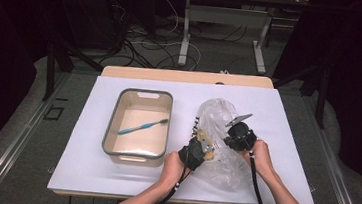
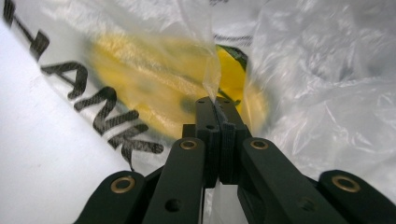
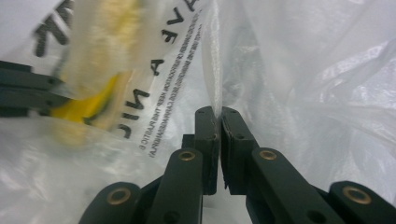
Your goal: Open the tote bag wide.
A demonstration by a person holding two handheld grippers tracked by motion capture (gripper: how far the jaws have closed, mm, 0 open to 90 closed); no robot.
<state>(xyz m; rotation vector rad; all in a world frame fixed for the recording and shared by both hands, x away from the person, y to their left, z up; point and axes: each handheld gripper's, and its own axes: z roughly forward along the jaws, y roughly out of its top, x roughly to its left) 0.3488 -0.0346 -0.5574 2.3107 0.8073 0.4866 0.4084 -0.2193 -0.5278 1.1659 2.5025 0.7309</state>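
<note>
Bag on mat, 3 o'clock of tub. Left gripper clamped on film edge, right gripper pinching opposite fold, likely to spread mouth; yellow item inside. Toothbrush in tub

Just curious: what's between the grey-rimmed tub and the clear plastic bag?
Bare white table top separates the grey-rimmed beige tub from the clear plastic bag, as the high view shows.

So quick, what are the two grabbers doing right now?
Left gripper: closed, its jaws pinching a fold of the clear plastic bag.
Right gripper: closed, pinching the same bag's film.
</note>
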